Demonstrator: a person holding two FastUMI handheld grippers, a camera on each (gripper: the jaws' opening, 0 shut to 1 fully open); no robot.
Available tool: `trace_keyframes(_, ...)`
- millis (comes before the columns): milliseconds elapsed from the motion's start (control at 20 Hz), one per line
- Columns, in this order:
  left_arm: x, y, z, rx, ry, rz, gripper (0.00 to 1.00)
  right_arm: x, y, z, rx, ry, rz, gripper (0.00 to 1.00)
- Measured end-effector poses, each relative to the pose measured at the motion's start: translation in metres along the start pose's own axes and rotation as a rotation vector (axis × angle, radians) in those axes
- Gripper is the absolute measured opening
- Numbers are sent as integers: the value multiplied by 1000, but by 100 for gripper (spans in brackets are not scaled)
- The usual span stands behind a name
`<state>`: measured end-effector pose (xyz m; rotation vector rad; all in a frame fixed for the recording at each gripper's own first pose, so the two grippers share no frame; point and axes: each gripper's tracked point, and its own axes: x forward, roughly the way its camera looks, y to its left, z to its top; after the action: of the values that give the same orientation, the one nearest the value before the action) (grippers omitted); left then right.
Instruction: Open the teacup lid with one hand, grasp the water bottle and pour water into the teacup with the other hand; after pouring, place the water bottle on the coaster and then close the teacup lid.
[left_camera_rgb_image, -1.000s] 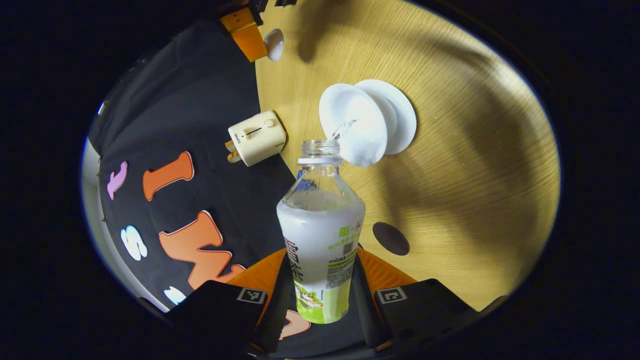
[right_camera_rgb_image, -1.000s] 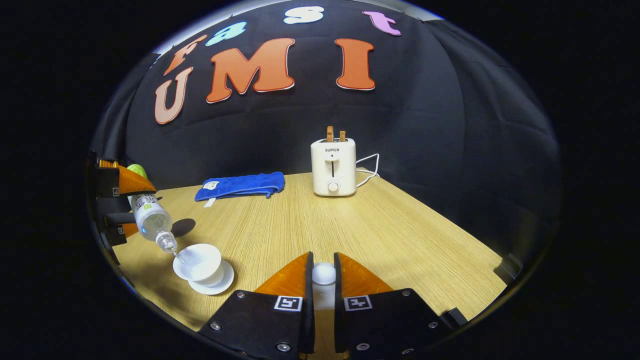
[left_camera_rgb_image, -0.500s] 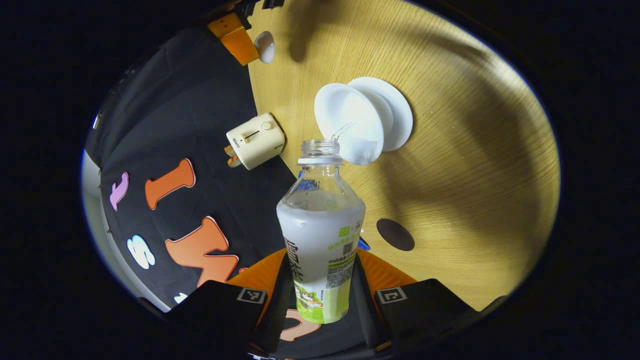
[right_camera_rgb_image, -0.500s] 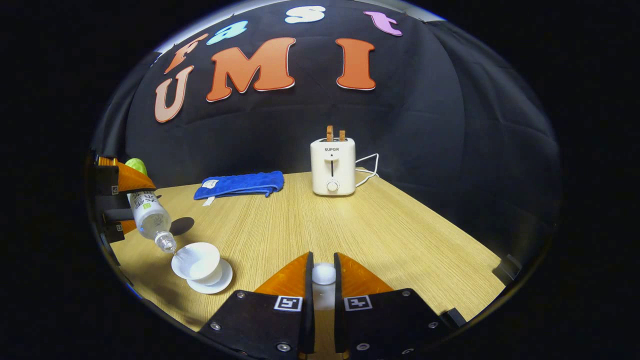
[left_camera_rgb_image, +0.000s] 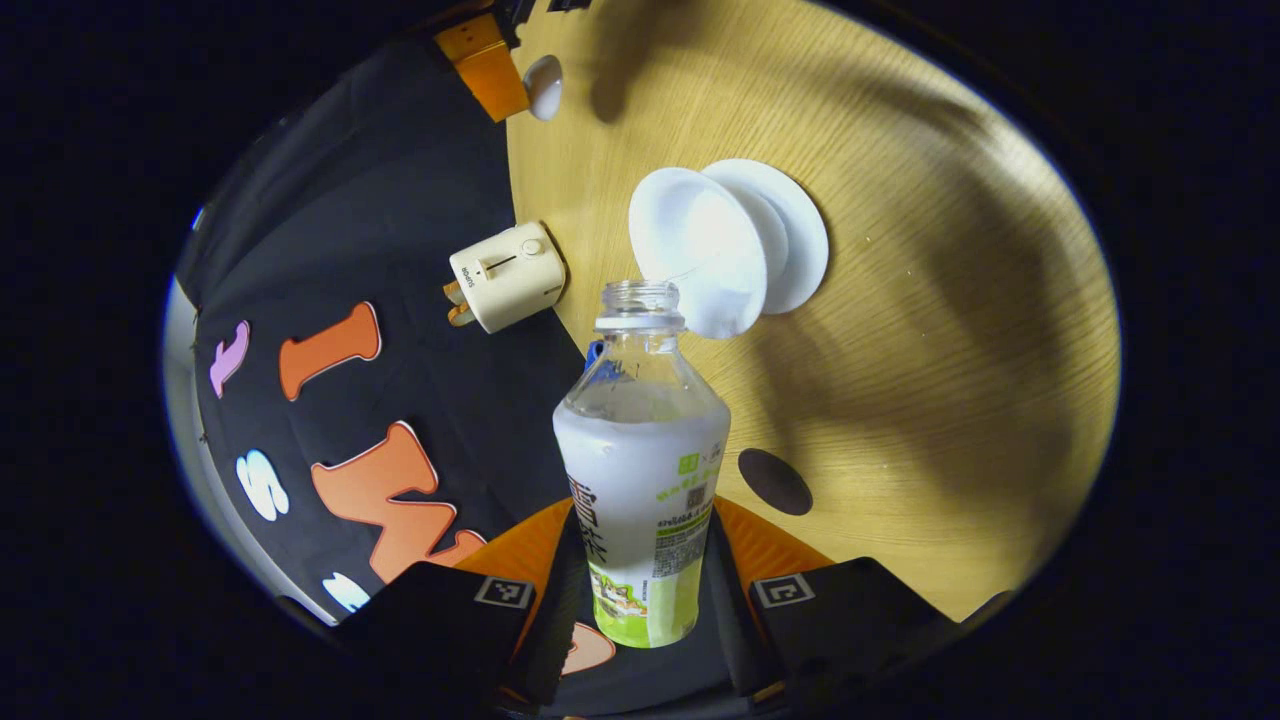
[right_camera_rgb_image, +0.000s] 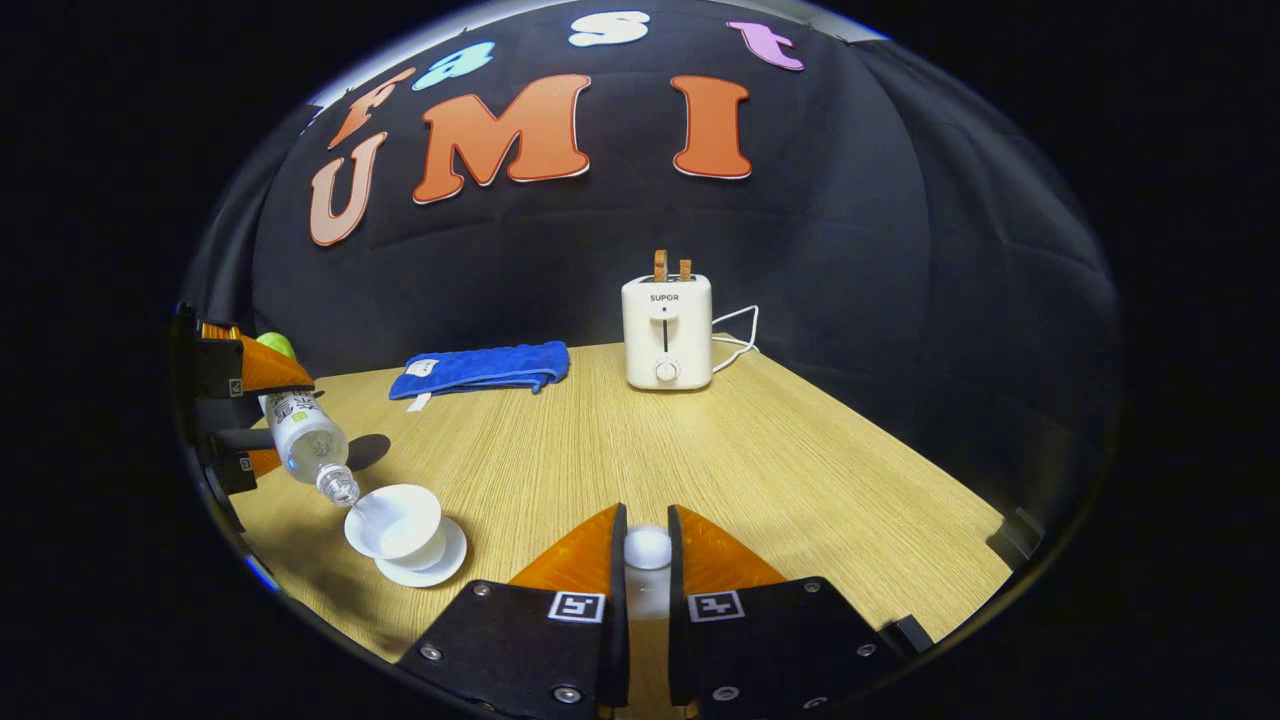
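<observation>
Fingers (left_camera_rgb_image: 520, 560) around tilted water bottle (left_camera_rgb_image: 640, 470)

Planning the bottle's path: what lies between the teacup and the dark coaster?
In the left gripper view, only bare wooden table lies between the teacup and the coaster.

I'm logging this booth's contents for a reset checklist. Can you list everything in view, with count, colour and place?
water bottle: 1, clear with green-white label, tilted over the teacup
teacup: 1, white, on its saucer, table's near left
saucer: 1, white, under the teacup
teacup lid: 1, white, between the right gripper's fingers
coaster: 1, dark, on the table
toaster: 1, cream, back of the table
towel: 1, blue, back left
table: 1, light wood
left gripper: 1, orange-black, clamping the bottle
right gripper: 1, orange-black, holding the lid
</observation>
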<state>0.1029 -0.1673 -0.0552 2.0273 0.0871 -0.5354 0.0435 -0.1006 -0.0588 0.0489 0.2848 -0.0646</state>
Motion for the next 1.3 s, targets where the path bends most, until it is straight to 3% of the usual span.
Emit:
trace_keyframes(350,6,-14,2,-351,-34,-13,62,0,-2,0,8,5,3,16)
trace_keyframes(400,8,-14,-1,-405,-36,-12,65,0,-3,-1,10,5,1,16)
trace_keyframes(900,8,-5,-24,-1066,-70,21,61,3,5,-7,24,29,24,16)
trace_keyframes(950,10,-4,-27,-1126,-74,22,69,4,6,-7,23,30,25,16)
trace_keyframes(1050,12,0,-36,-1261,-92,31,61,5,9,-8,14,32,28,16)
trace_keyframes(1150,17,6,-40,-1433,-138,24,65,5,11,-8,12,34,31,16)
trace_keyframes(1300,17,17,-54,-1613,-154,39,61,5,16,-9,11,37,40,16)
